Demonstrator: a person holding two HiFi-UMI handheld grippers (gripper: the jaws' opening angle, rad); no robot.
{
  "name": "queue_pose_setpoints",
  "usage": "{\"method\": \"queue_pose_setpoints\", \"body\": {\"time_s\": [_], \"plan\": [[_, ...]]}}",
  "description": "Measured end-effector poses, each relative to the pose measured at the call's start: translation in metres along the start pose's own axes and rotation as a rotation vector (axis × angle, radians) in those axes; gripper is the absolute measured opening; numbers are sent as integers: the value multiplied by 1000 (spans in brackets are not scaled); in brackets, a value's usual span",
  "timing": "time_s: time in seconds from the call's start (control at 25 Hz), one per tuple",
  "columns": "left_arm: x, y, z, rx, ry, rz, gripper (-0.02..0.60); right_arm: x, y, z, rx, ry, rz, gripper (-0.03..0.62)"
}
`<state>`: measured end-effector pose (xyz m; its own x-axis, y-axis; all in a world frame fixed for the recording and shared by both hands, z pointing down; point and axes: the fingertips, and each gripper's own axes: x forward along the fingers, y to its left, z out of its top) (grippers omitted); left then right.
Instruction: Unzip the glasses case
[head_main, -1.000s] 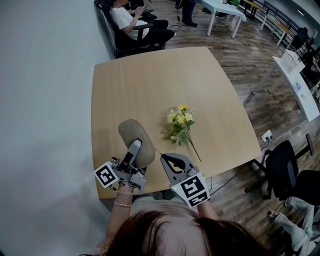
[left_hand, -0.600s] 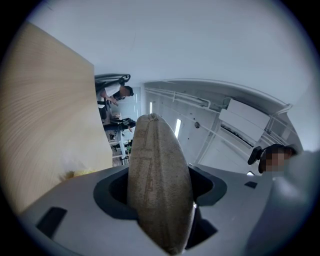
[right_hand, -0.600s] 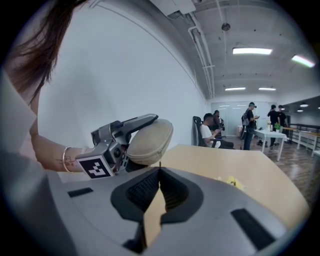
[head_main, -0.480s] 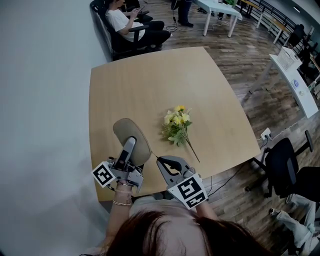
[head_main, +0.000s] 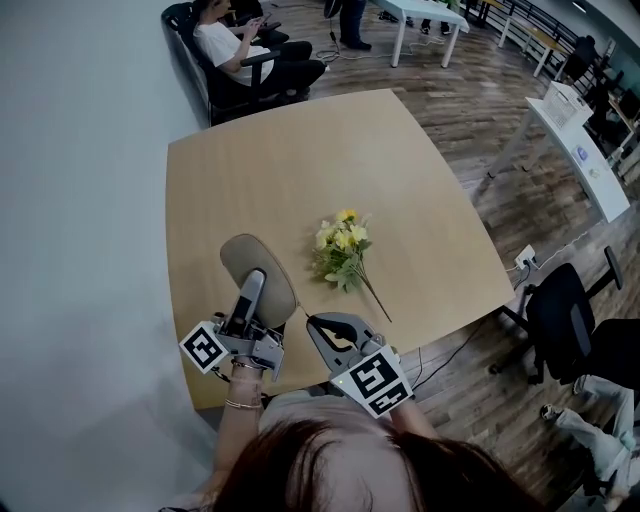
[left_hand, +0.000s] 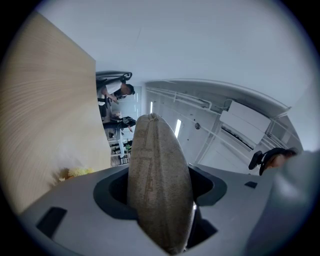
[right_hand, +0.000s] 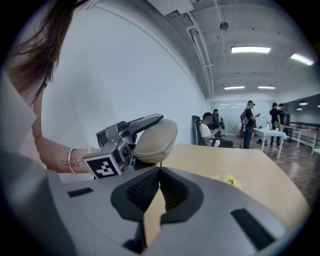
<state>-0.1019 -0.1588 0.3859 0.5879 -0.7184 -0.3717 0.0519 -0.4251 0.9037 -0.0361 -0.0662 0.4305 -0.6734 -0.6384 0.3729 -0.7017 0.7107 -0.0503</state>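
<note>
The glasses case is squeezed between the wide jaws of the left gripper and tipped up so it cannot slip. Just beside it, the right gripper is pinched closed at the case's edge. It is probably on the zip tab, which is too tiny to see.

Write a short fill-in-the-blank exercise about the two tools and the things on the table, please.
The left tool holds the glasses case ____ its two jaws.
The jaws of the right tool are ____ (open or shut).
The flowers lying on the table are mostly ____ in colour.
Missing words: between; shut; yellow.
</note>
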Motion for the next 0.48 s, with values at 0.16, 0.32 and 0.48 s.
{"method": "queue_pose_setpoints", "body": {"time_s": [0.16, 0.32, 0.48], "plan": [[6, 3, -4, -23, -2, -9, 288, -4, -3, -3, 5, 7, -3, 18], [12, 6, -8, -40, -3, -14, 288, -6, -3, -6, 15, 11, -2, 18], [14, 10, -10, -71, -20, -10, 288, -7, 0, -9, 23, 21, 8, 18]]}}
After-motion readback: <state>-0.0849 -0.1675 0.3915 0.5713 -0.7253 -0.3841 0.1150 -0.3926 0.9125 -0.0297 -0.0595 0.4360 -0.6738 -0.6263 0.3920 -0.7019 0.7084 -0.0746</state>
